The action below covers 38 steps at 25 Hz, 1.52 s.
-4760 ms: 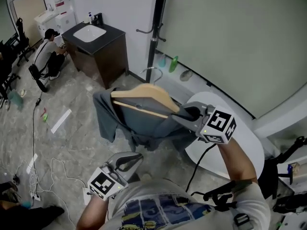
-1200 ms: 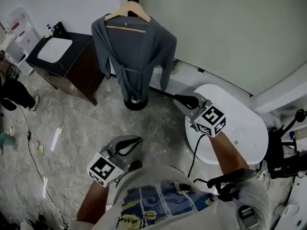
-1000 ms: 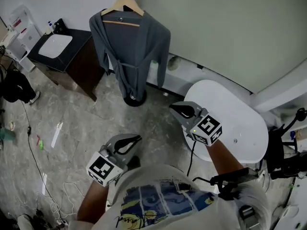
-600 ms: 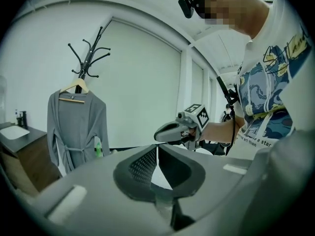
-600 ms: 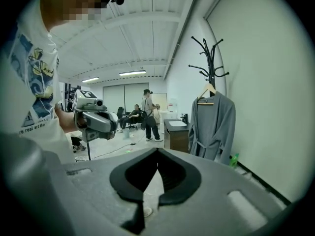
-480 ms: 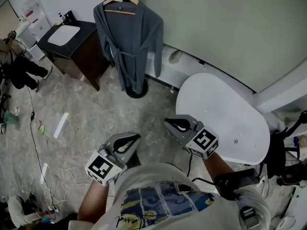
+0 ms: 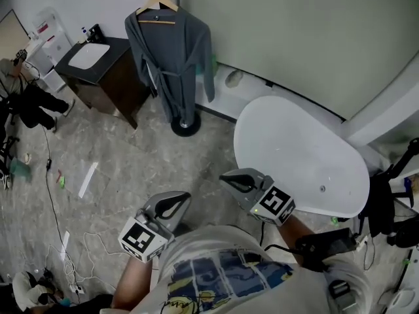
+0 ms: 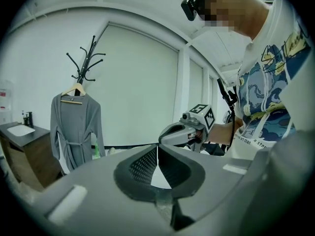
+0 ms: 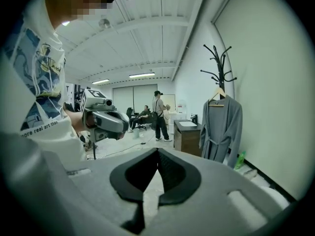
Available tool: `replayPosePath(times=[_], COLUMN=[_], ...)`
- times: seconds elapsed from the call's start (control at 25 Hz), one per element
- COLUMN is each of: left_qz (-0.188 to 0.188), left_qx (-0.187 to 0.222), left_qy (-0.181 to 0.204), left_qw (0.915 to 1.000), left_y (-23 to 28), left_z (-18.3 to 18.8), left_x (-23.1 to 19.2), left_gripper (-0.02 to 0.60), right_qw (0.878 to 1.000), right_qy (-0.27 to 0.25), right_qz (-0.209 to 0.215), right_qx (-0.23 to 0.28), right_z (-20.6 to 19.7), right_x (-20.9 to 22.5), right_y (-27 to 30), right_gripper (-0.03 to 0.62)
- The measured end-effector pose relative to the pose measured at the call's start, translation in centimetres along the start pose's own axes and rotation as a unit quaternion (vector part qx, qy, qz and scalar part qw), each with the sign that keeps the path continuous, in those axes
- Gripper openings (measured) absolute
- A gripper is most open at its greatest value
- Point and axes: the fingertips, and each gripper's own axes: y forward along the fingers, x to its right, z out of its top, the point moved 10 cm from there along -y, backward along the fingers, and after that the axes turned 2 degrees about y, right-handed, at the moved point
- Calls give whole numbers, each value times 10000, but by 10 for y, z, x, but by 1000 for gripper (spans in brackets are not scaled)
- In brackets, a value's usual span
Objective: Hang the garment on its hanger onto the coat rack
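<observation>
Where the coat rack [image 7: 185, 127] stands against the wall, the grey garment [image 7: 171, 64] hangs from it on its wooden hanger [image 7: 156, 8]. Its long axis runs straight up and down: collar at the top under the hanger's hook, hem at the bottom, close above the rack's round base. The hanger's bar lies level across the shoulders, and the sleeves drop along both sides. The open front, with a belt across the waist, faces out into the room, toward the person.

Both tools are well apart from the garment, held low in front of the person's body. The left tool [image 7: 183, 198] is clenched, its dark pads meeting at the tips with nothing between them. The right tool [image 7: 226, 176] is likewise clenched on nothing, its pads pressed tip to tip. The two point roughly toward each other, so each appears in the other's view.

A white oval surface [image 7: 301, 156] lies just beside the right tool, between it and the wall. A dark cabinet [image 7: 108, 70] with a white sink stands near the rack on its other side. A green bottle [image 9: 239, 160] sits on the floor by the wall, beside the garment's hem.
</observation>
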Motion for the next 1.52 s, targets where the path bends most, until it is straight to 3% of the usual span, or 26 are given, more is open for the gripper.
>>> replayPosePath(times=[0.32,0.76,1.52], left_qz=[-159,-293,-536], left_qx=[-42,-209,-204], left_qy=[140,121,92], left_qw=[9998,9993,9983], left_y=[-34,-63,-79], left_z=[20,15,3], left_x=[-7,-6,-19], left_gripper=[11,11,11], right_qw=[10000,9995,9992], right_qy=[-41,-39,-141], right_qz=[20,315,283], right_qx=[-19,-93,-243], right_z=[29,46,51], right_x=[-33,-71,-92], right_y=[19,49,70], right_gripper=[2,2,2])
